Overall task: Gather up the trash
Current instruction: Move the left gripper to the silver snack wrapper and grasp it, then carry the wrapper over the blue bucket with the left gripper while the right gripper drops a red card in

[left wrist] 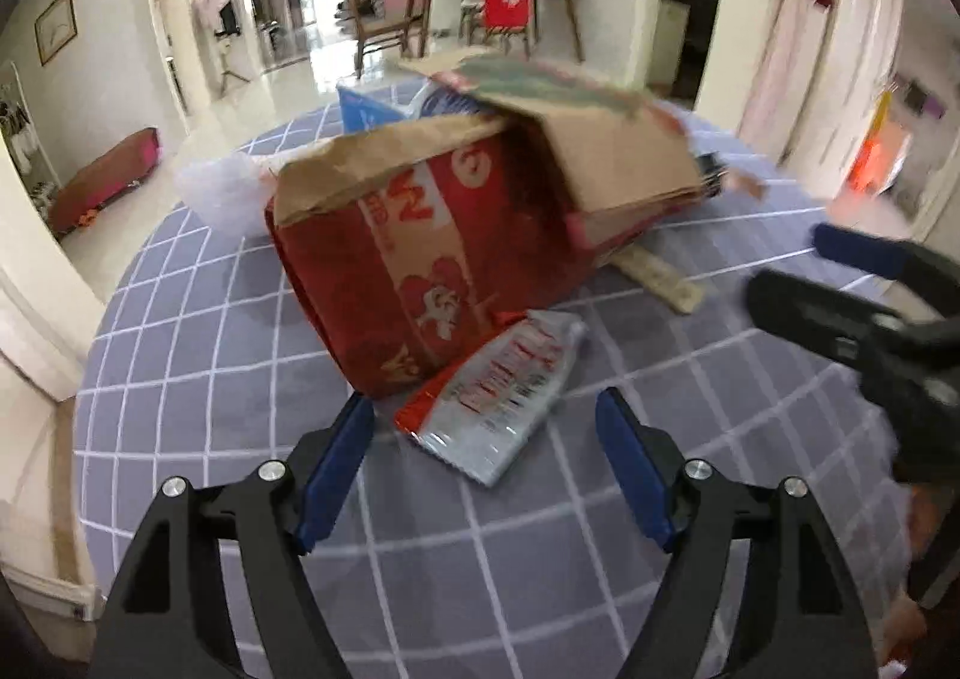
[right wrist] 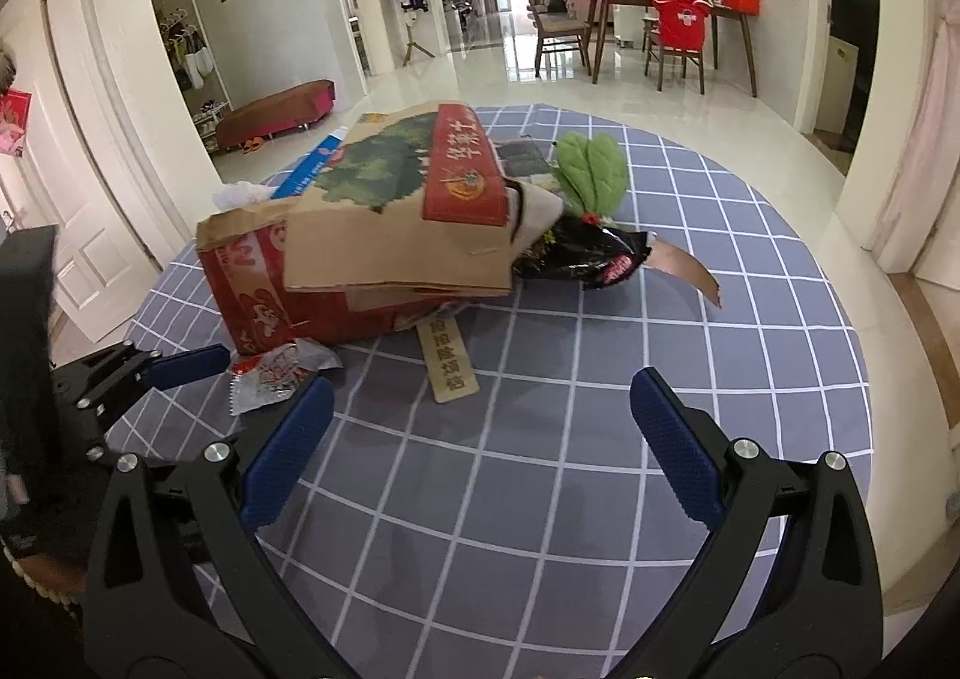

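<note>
Left gripper (left wrist: 483,418): jaws apart, nothing clamped; silver-red wrapper (left wrist: 498,397) lies on the rug just ahead of the tips. Right gripper (right wrist: 480,403): jaws wide apart, empty, over bare checked rug (right wrist: 540,469). Beyond: red cardboard box (left wrist: 420,259) on its side, flattened carton (right wrist: 396,223) on top, wooden strip (right wrist: 450,361), black packet (right wrist: 576,256), green leaves (right wrist: 591,168). Judgement: early; all trash still uncollected.

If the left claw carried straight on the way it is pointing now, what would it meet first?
Most likely the red and silver snack wrapper, which lies on the checked mat just ahead of the open left claw. The red paper bag sits right behind it; depth is hard to judge.
</note>
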A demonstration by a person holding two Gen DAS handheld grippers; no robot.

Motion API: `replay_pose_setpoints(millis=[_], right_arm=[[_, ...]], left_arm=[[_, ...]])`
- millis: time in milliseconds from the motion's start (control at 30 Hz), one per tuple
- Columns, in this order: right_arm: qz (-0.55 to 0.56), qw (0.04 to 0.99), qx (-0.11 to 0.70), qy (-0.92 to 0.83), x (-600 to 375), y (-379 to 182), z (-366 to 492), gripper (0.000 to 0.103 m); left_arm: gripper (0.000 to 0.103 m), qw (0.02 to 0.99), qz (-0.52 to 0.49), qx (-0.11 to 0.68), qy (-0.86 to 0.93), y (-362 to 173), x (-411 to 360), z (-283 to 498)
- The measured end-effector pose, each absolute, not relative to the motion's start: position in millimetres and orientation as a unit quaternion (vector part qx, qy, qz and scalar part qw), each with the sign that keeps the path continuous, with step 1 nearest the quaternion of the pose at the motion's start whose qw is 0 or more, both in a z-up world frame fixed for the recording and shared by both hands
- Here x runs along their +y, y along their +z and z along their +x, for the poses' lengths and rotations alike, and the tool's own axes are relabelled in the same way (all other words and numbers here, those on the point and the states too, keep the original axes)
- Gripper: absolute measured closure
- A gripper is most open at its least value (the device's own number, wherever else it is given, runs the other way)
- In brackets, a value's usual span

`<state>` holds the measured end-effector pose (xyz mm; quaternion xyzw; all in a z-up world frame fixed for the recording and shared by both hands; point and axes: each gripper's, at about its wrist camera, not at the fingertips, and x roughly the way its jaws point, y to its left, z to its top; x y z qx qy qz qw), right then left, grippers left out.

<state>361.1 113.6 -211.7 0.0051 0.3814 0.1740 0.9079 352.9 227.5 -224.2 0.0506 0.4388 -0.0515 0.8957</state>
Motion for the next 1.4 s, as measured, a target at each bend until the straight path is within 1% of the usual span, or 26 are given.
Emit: replay_pose_setpoints(millis=[100,200,233,300,333,433,600,667,800,867,1033,1267,1367,1400], right_arm=[[0.008,0.908,0.382,0.171,111.9,-211.3,360.5,0.006],[0.013,0.908,0.382,0.17,109.3,-210.6,363.0,0.006],[0.014,0.909,0.381,0.17,108.0,-210.2,363.6,0.006],[0.016,0.909,0.381,0.17,109.5,-209.7,363.1,0.006],[0.016,0.909,0.38,0.171,110.4,-209.7,362.0,0.006],[0.015,0.908,0.381,0.173,111.7,-209.8,360.0,0.006],[0.012,0.909,0.376,0.177,114.0,-205.9,356.7,0.006],[0.01,0.91,0.373,0.179,116.6,-203.5,356.9,0.006],[0.004,0.912,0.366,0.187,127.0,-197.3,360.3,0.006],[-0.007,0.915,0.356,0.191,137.6,-192.4,361.5,0.006],[-0.085,0.926,0.323,0.178,180.5,-187.9,368.6,0.006],[-0.224,0.922,0.288,0.129,227.1,-209.1,395.4,0.006],[-0.213,0.923,0.287,0.142,222.7,-210.7,407.9,0.007],[-0.2,0.924,0.292,0.149,218.2,-210.1,411.6,0.01]], left_arm=[[0.028,0.891,0.062,0.446,-0.053,-224.1,221.3,362.0],[0.049,0.888,0.052,0.452,-0.07,-221.8,218.3,364.2],[0.054,0.888,0.054,0.451,-0.07,-221.7,218.9,362.0],[0.06,0.889,0.058,0.45,-0.07,-220.6,213.6,359.6],[0.062,0.889,0.057,0.449,-0.069,-220.0,213.5,358.1],[0.071,0.892,0.044,0.445,-0.066,-218.4,214.3,351.4],[0.075,0.894,-0.043,0.439,-0.08,-217.0,237.4,328.4],[0.078,0.895,-0.063,0.434,-0.079,-216.1,245.1,320.5],[0.078,0.911,-0.096,0.397,-0.056,-199.2,259.3,302.7],[0.078,0.92,-0.102,0.377,-0.024,-185.6,271.5,295.5],[0.078,0.931,-0.121,0.344,0.029,-159.8,297.2,294.6],[0.078,0.927,-0.138,0.348,0.033,-157.7,303.9,297.3],[0.078,0.926,-0.14,0.349,0.03,-158.0,303.3,299.7],[0.078,0.926,-0.14,0.349,0.029,-158.9,305.5,299.2]])
